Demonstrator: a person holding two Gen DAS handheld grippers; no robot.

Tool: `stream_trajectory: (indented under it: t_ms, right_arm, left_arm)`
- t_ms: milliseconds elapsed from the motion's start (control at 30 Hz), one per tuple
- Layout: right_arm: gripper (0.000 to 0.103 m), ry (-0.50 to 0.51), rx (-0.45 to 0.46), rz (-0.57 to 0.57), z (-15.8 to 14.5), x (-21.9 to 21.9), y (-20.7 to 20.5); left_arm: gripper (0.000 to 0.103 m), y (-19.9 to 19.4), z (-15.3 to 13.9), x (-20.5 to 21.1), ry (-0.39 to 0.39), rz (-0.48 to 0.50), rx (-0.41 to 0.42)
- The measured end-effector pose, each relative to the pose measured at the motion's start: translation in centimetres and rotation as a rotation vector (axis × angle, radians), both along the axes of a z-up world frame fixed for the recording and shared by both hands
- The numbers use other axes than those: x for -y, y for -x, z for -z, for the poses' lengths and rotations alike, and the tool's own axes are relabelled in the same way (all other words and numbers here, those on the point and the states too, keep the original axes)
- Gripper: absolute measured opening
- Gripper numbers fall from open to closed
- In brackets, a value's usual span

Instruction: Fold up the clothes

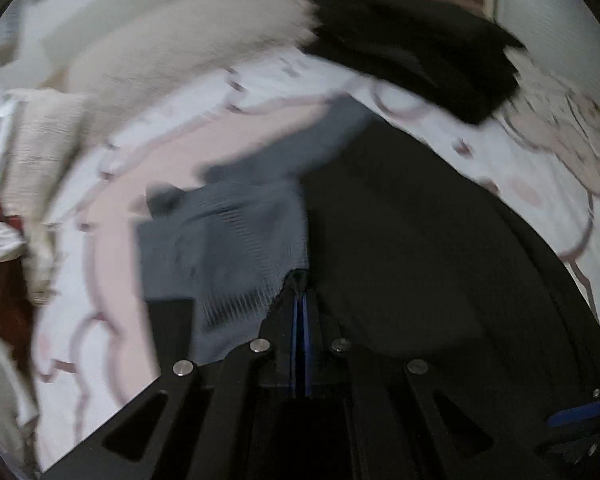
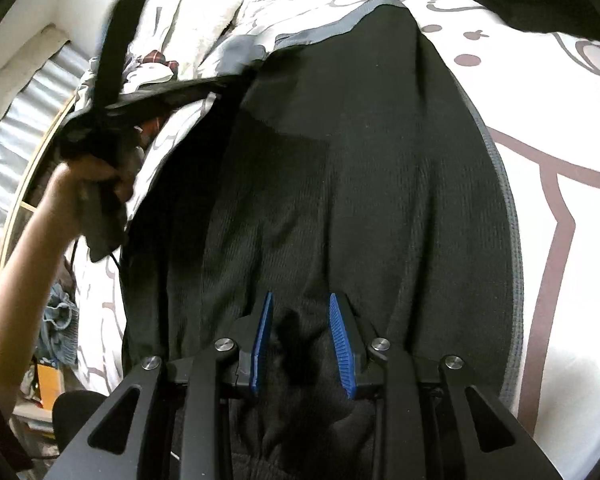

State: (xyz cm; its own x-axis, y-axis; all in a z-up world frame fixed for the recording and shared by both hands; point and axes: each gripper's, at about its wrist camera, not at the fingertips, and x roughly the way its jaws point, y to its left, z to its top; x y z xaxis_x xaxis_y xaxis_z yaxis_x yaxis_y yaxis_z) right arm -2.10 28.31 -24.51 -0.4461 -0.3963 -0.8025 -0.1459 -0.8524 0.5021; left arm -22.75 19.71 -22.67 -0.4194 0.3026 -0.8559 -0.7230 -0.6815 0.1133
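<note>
A black knitted garment (image 2: 340, 184) with grey trim lies spread on a white patterned bedsheet (image 2: 572, 240). My right gripper (image 2: 300, 304) is open, its blue pads (image 2: 340, 332) either side of a bunched part of the black fabric. My left gripper (image 1: 300, 292) is shut on the garment's edge where the black side (image 1: 400, 240) meets its grey underside (image 1: 228, 232). In the right wrist view the left gripper (image 2: 220, 80) holds that edge lifted at the left, with the person's hand (image 2: 88, 180) on the handle.
A second black garment (image 1: 412, 44) lies on the bed beyond. A beige blanket (image 1: 172, 40) and other clothes (image 2: 156, 60) are heaped at the bed's far side. A wooden bed frame (image 2: 32, 172) and a silver wall covering (image 2: 8, 148) are at the left.
</note>
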Motion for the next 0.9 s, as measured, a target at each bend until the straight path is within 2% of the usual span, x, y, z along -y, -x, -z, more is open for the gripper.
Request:
stream_trajectory:
  t_ms: [33, 100, 133, 167, 200, 267, 400, 433, 533, 667, 833, 900]
  right_arm:
    - [0.029, -0.001, -0.002, -0.003, 0.0, 0.0, 0.0]
    - [0.029, -0.010, -0.003, -0.013, 0.1, 0.2, 0.0]
    - [0.029, -0.014, -0.003, -0.018, 0.1, 0.3, -0.1]
    - [0.029, -0.017, -0.004, -0.022, 0.1, 0.3, -0.1]
    - [0.029, -0.016, -0.003, -0.025, 0.1, 0.3, 0.0]
    - [0.029, -0.012, -0.002, -0.031, 0.2, 0.2, 0.1]
    - [0.029, 0.004, 0.002, -0.032, 0.3, -0.1, 0.0]
    - [0.029, -0.001, 0.001, -0.035, 0.3, 0.0, 0.0]
    - [0.030, -0.015, -0.001, -0.047, 0.3, 0.2, 0.0]
    - [0.029, -0.002, -0.001, -0.049, 0.4, -0.1, -0.1]
    - [0.029, 0.014, 0.000, -0.053, 0.5, -0.4, -0.2]
    - [0.029, 0.017, -0.001, -0.056, 0.5, -0.5, -0.2]
  left_arm:
    - [0.011, 0.0, -0.1, -0.1, -0.025, -0.001, 0.034]
    - [0.040, 0.2, -1.5, 1.0, -0.119, -0.017, 0.104]
    - [0.065, 0.3, -2.3, 1.7, -0.169, -0.026, 0.138]
    - [0.071, 0.4, -3.1, 2.3, -0.219, -0.036, 0.171]
    - [0.071, 0.5, -4.2, 3.1, -0.250, -0.040, 0.177]
    - [0.071, 0.6, -6.3, 4.4, -0.249, -0.042, 0.145]
    - [0.071, 2.1, -8.1, 4.8, -0.139, -0.063, 0.048]
    - [0.070, 3.0, -7.8, 4.7, -0.115, -0.077, 0.050]
    - [0.055, 5.6, -5.9, 3.8, -0.085, -0.108, 0.115]
    - [0.055, 7.8, -2.8, 1.9, -0.056, -0.150, 0.186]
    - [0.055, 8.9, 1.0, 0.1, 0.098, -0.203, 0.195]
    - [0.055, 8.7, 1.7, -0.1, 0.119, -0.198, 0.205]
